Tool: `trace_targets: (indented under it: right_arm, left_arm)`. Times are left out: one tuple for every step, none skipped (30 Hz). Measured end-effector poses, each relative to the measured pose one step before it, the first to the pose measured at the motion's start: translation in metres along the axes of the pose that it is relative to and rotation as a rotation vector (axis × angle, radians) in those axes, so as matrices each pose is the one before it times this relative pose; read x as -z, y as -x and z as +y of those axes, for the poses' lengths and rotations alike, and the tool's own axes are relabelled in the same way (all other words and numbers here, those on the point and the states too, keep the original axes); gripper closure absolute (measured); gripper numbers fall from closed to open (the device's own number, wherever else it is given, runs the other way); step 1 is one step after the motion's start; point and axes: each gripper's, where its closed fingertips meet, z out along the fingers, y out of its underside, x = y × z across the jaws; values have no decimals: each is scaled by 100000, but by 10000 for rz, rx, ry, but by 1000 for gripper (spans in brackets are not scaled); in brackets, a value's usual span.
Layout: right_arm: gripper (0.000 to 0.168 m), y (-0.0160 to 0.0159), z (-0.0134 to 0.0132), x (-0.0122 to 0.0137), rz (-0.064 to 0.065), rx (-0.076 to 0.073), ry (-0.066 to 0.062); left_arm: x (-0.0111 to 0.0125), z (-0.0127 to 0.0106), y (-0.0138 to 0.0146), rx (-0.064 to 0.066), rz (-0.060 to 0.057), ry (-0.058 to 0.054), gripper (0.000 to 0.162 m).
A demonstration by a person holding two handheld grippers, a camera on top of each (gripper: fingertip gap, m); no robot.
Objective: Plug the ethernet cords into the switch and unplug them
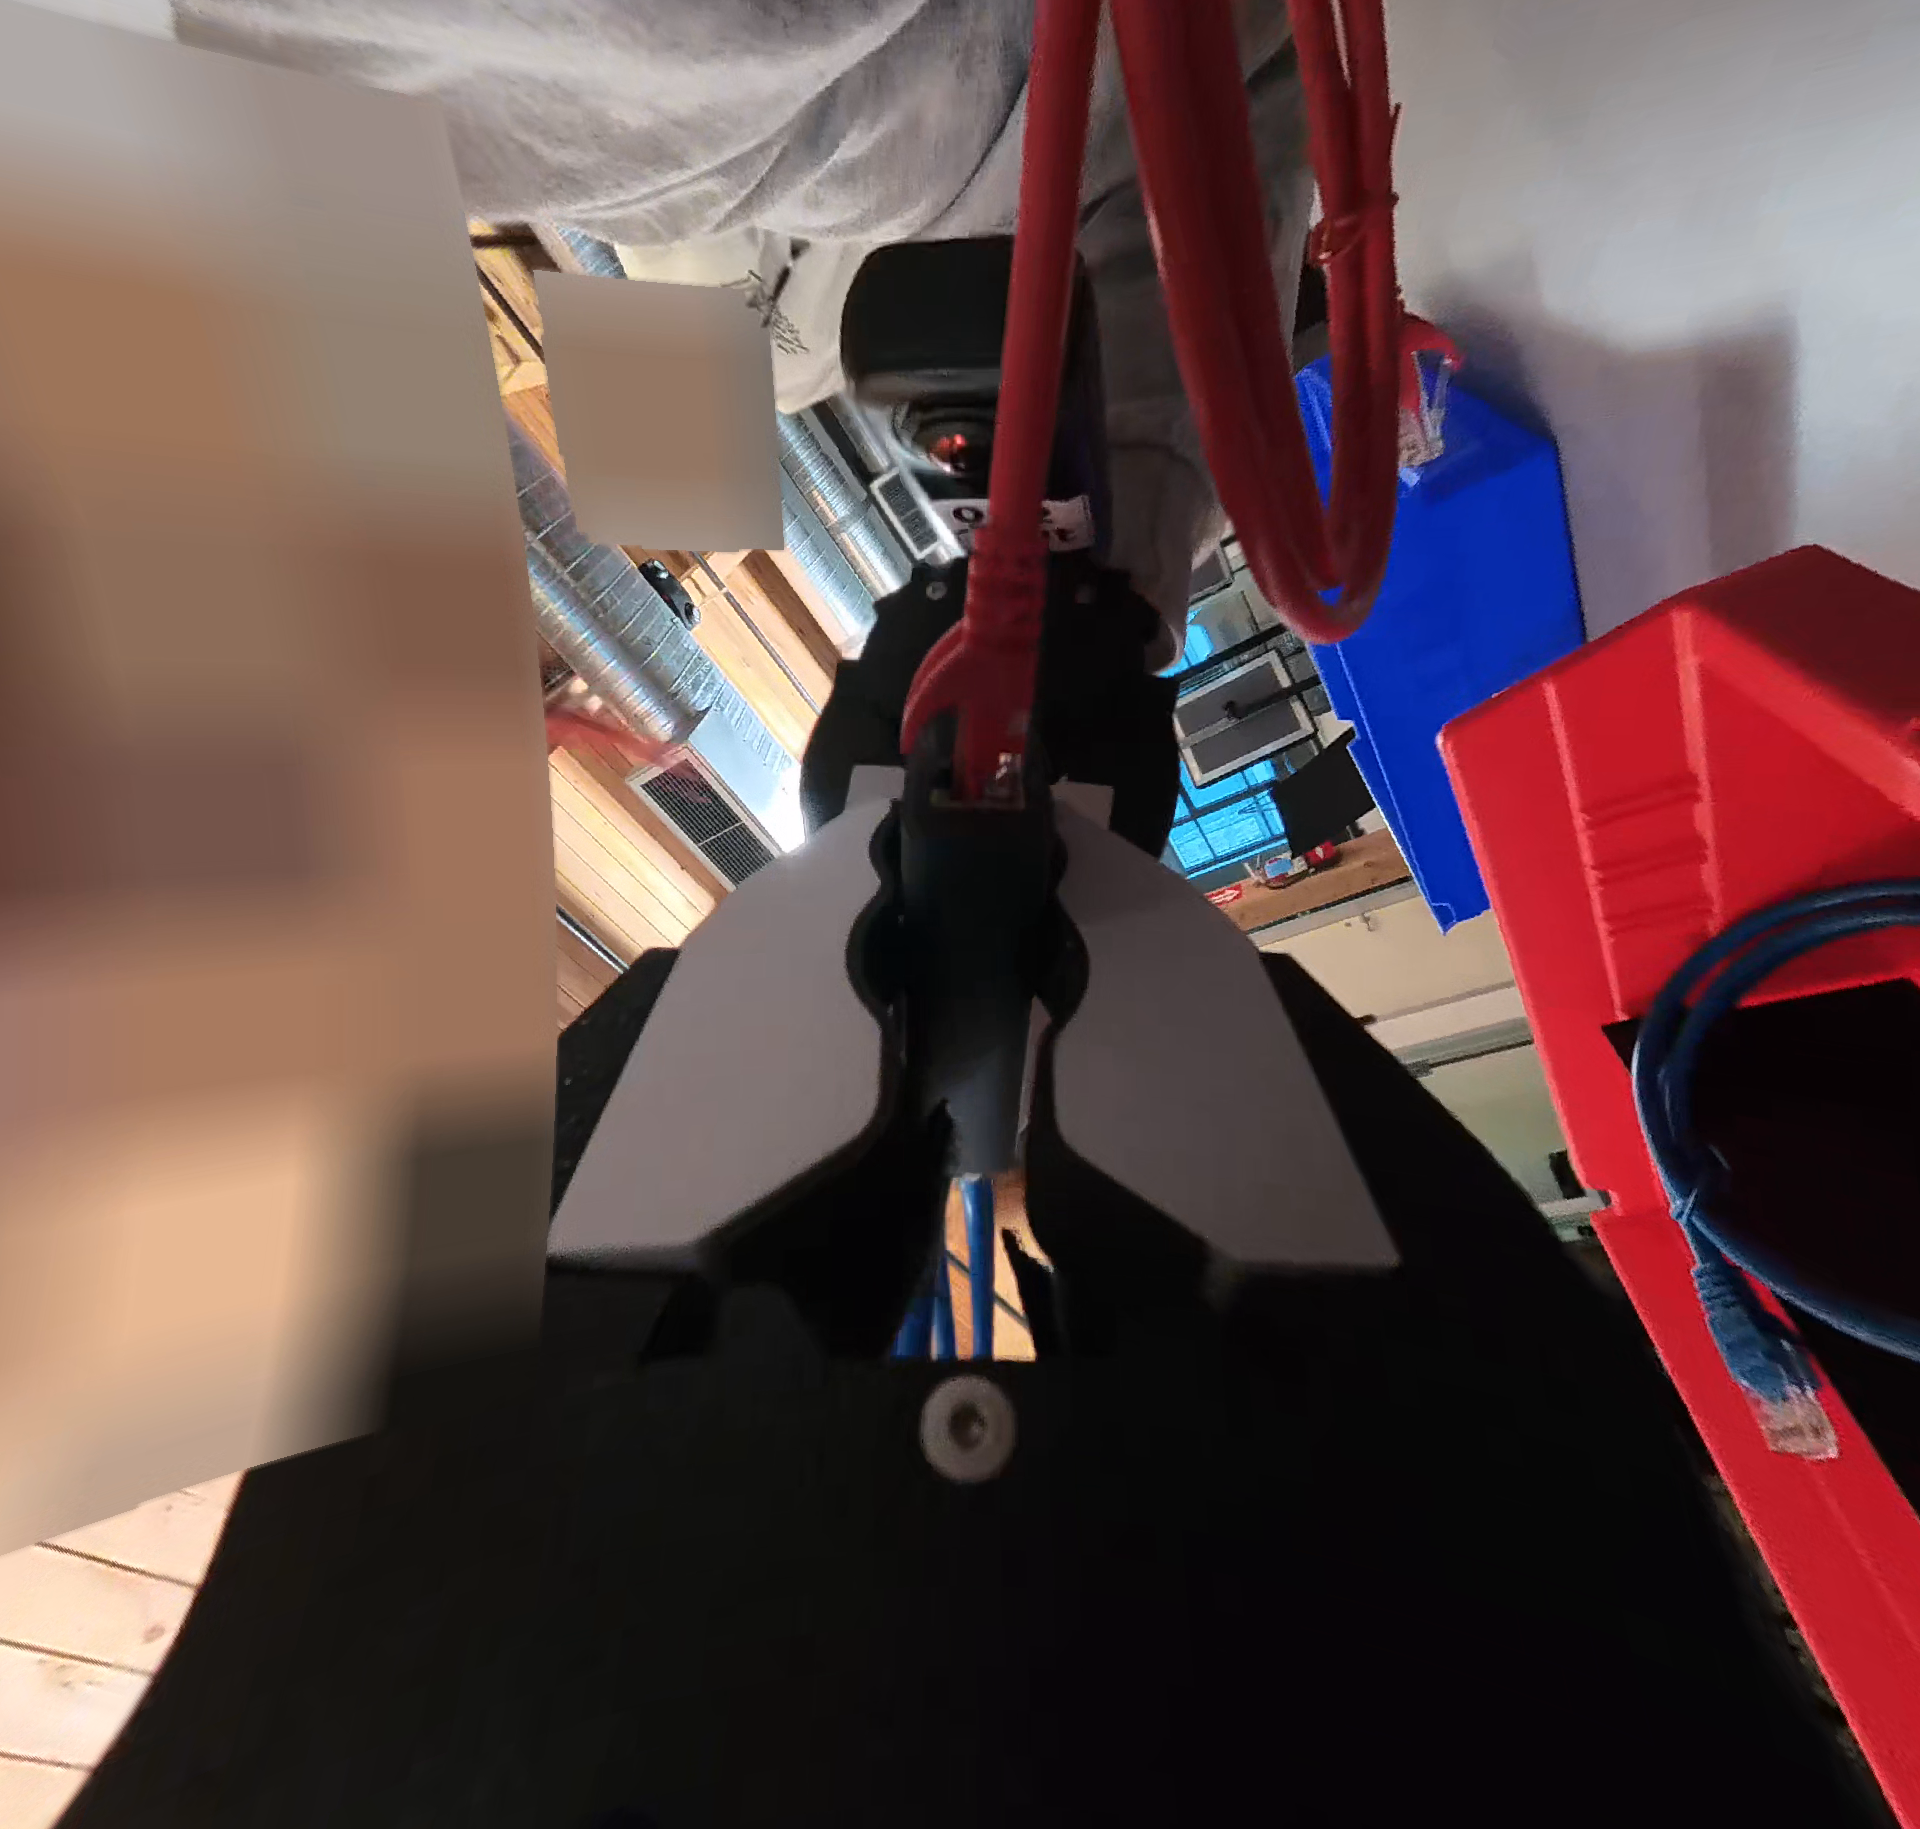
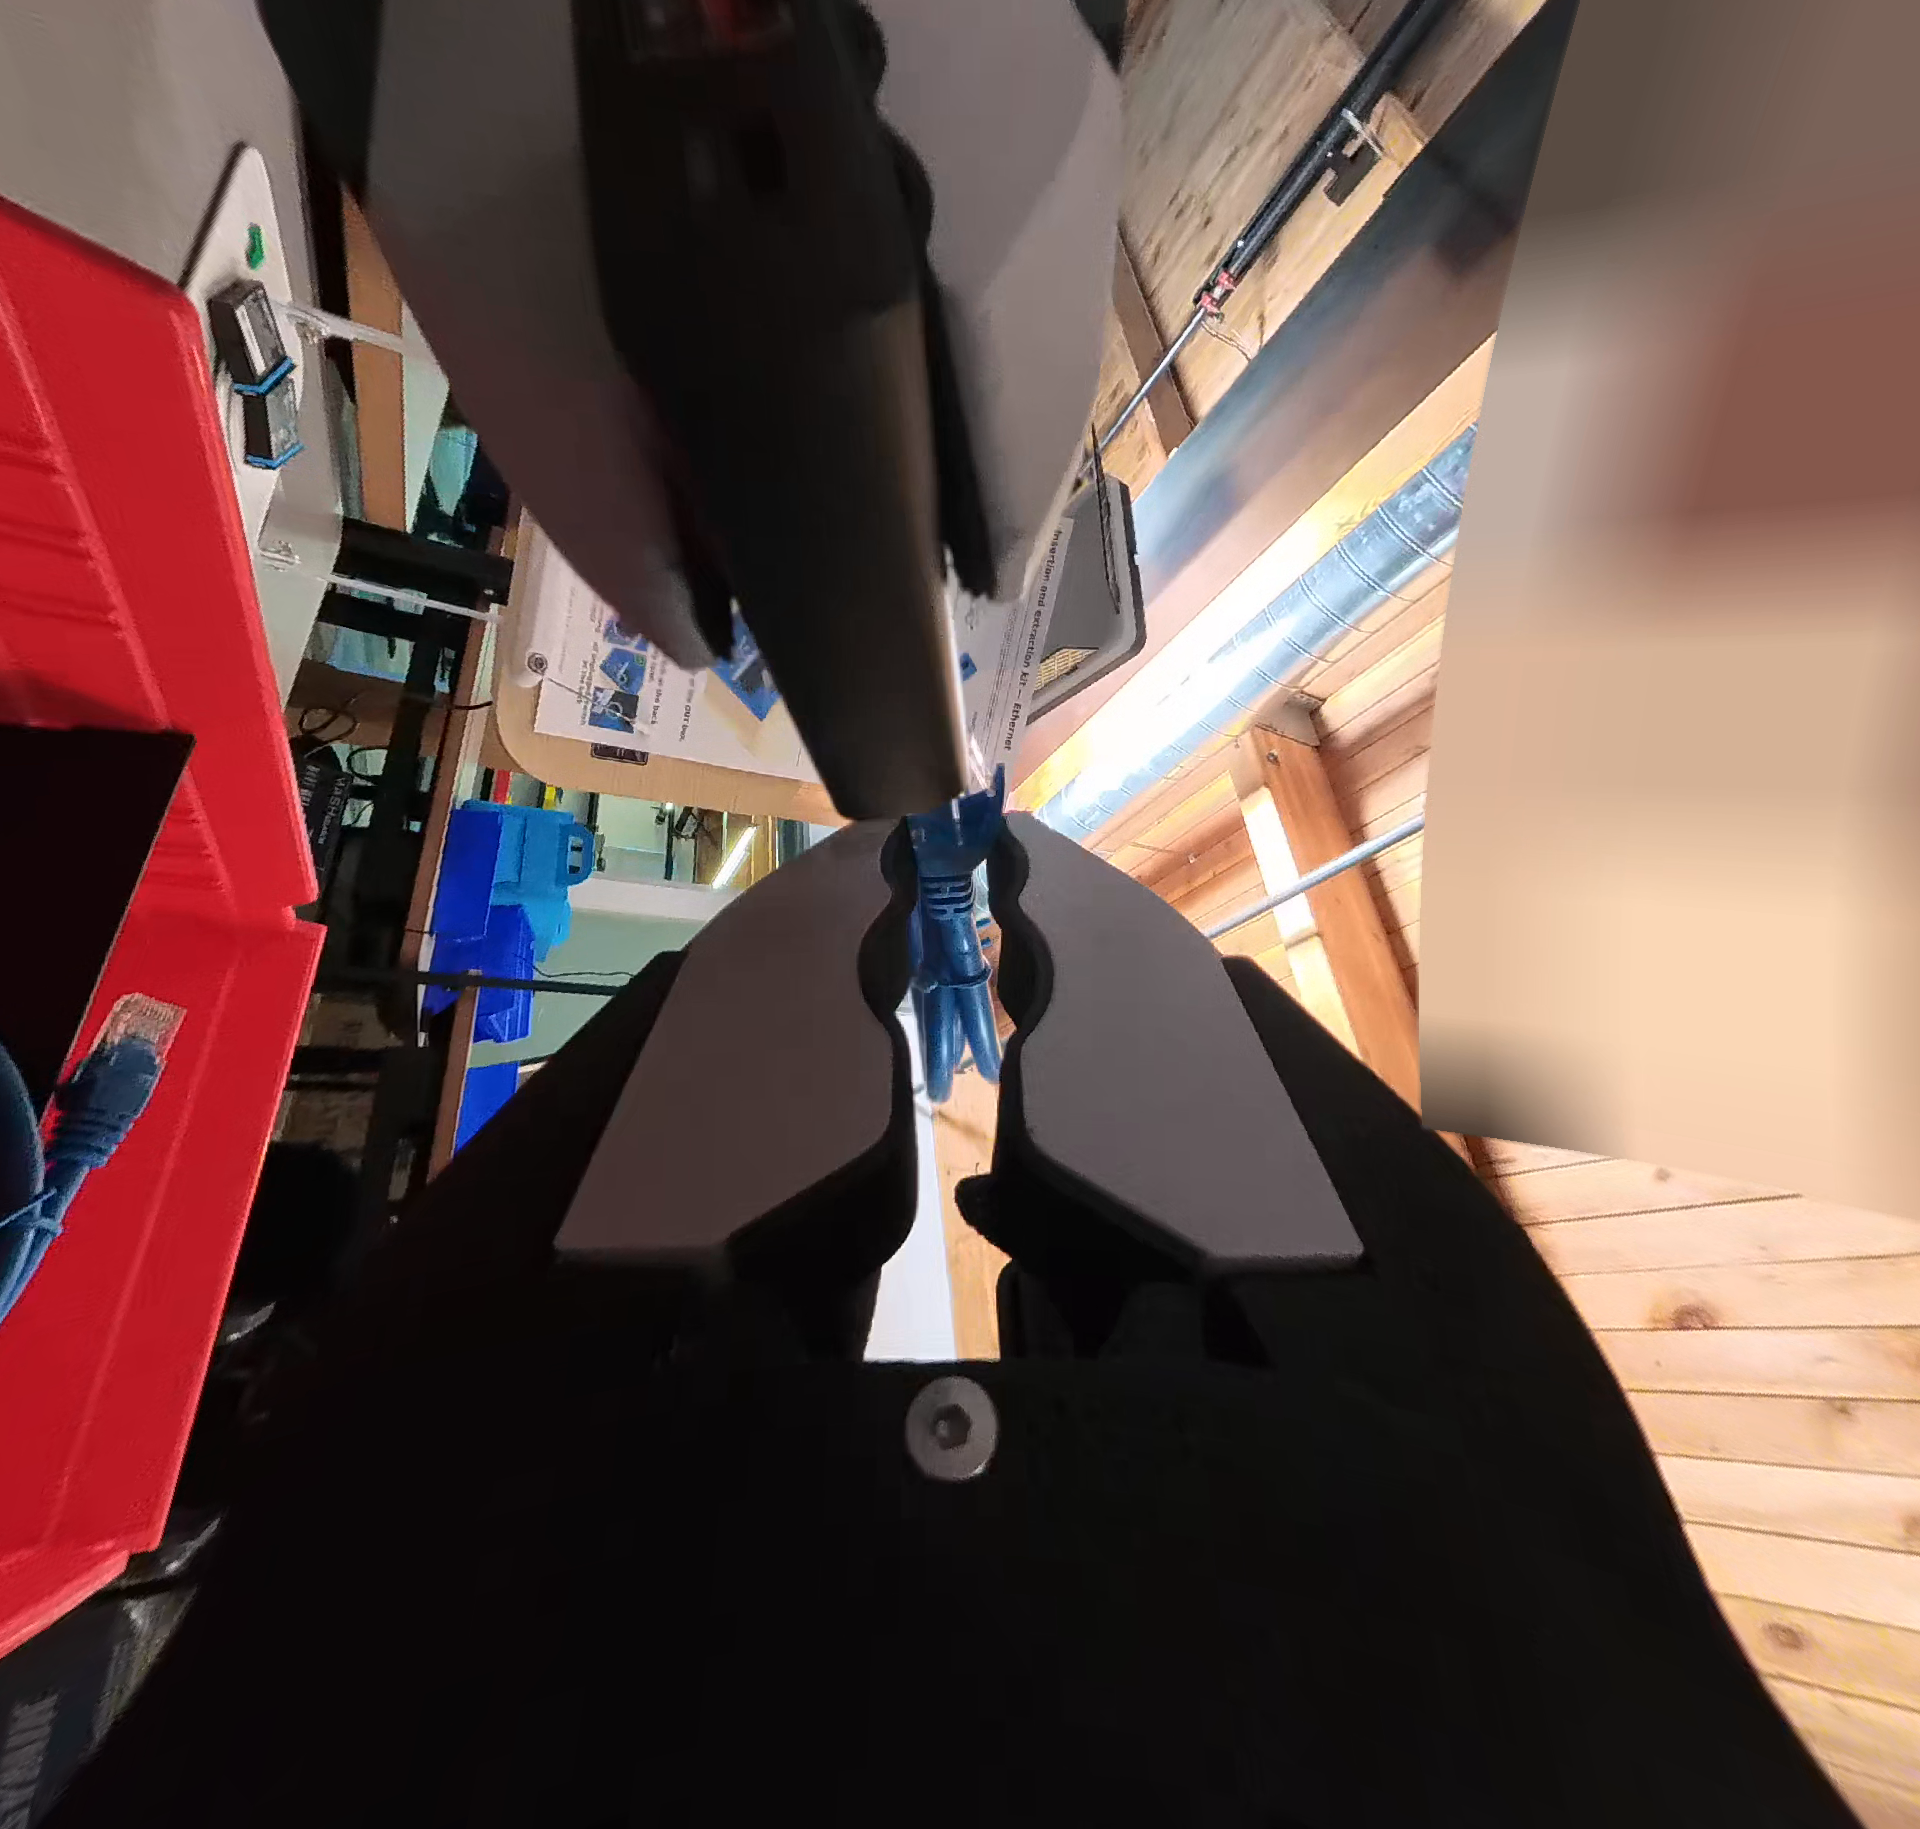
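**A:** What does each gripper have?

**B:** The left gripper (image 1: pixel 971 813) is clenched on a dark connector body (image 1: pixel 971 948) at the centre of its frame. The red cable (image 1: pixel 1039 325) drops from the top edge, and its plug goes into the far end of that body. The right gripper (image 2: pixel 948 829) is clamped on the blue plug (image 2: pixel 943 896) at the centre of its own frame, with blue cable running back between the fingers.

**A:** How do the two stand to each other?

**B:** Tip to tip. In the right wrist view the left gripper comes down from the upper left, blurred, and its dark point touches or nearly touches the end of the blue plug.

**A:** Is the blue plug inside anything?

**B:** I cannot tell. The meeting point is small and partly covered by the fingertips. In the left wrist view the red cable and the dark body hide it, and blue strands show only low in the gap between the fingers.

**A:** What else is around?

**B:** At the right of the left view, a red bin (image 1: pixel 1662 792) has a second blue cable (image 1: pixel 1683 1104) draped over its edge. A blue bin (image 1: pixel 1475 584) sits behind it. A grey sleeve (image 1: pixel 623 65) fills the upper left.

**A:** Anything cut off?

**B:** The red coil runs off the top edge, and the red bin is cropped at the right. Large blurred patches cover the left side of one view and the right side of the other.
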Motion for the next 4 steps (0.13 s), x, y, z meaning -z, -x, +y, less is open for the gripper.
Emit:
trace_targets:
  right_arm:
    - [157, 53, 55, -22, -13, 52, -17]
    - [158, 38, -93, -33, -24, 47, -74]
    - [158, 51, -177, -59, -19, 67, -83]
    - [158, -2, -315, -62, 36, 163, -145]
  left_arm:
    - [-31, -99, -14, -25, -34, -3, 141]
    - [-21, -128, 23, 18, -39, -46, 141]
    - [-44, -178, 39, 81, -19, -98, 141]
    - [-47, -181, 133, 133, -63, -114, 142]
